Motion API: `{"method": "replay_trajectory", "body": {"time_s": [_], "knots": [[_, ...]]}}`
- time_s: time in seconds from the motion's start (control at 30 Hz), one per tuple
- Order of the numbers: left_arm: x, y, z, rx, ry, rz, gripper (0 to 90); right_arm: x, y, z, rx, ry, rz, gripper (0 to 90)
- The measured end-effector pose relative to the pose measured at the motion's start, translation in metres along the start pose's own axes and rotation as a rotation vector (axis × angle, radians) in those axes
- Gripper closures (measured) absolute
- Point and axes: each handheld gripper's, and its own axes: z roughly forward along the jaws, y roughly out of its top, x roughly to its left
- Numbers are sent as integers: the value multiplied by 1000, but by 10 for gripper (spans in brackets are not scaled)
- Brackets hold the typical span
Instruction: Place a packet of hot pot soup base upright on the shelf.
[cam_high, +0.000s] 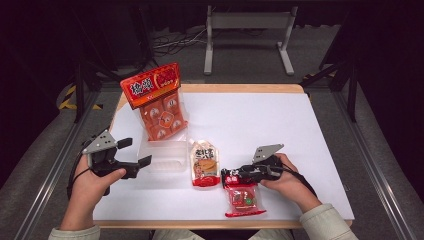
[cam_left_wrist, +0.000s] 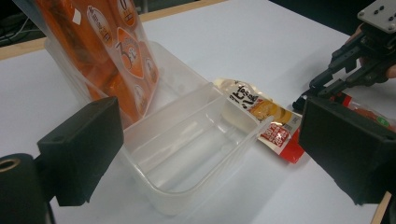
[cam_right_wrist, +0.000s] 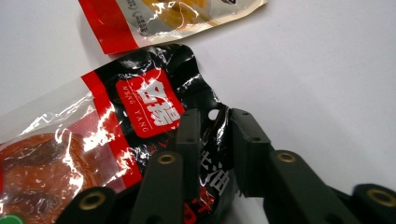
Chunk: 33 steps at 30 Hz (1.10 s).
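A red and black snack packet (cam_high: 244, 197) (cam_right_wrist: 116, 121) lies flat near the table's front edge. My right gripper (cam_high: 227, 175) (cam_right_wrist: 215, 121) straddles its black top edge, and a gap still shows between the jaws. A beige pouch (cam_high: 204, 162) (cam_right_wrist: 163, 18) lies just to its left. At the left, my left gripper (cam_high: 127, 152) (cam_left_wrist: 210, 135) stands wide open, facing a clear plastic container (cam_high: 162, 155) (cam_left_wrist: 187, 154). A tall orange bag (cam_high: 155, 100) (cam_left_wrist: 107, 51) stands upright in the container's far compartment; the near compartment holds nothing.
The white table top (cam_high: 260, 120) stretches to the back and right. In the left gripper view the right gripper (cam_left_wrist: 322, 88) shows at the upper right. A metal stand (cam_high: 247, 30) is on the floor beyond the table.
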Motion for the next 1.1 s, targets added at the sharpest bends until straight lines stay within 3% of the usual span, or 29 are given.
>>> {"method": "replay_trajectory", "body": {"time_s": [0.17, 0.27, 0.5, 1.1], "knots": [[0, 1, 1, 3, -7, -6, 76, 0, 0, -1, 11, 13, 12, 848], [1, 1, 2, 0, -5, 3, 76, -1, 0, -2, 9, 24, 48, 871], [3, 2, 4, -7, -11, -6, 77, -1, 4, -15, -55, 41, 112, 885], [3, 5, 8, -3, -23, 3, 78, 13, 27, -72, -231, 33, 91, 896]]}}
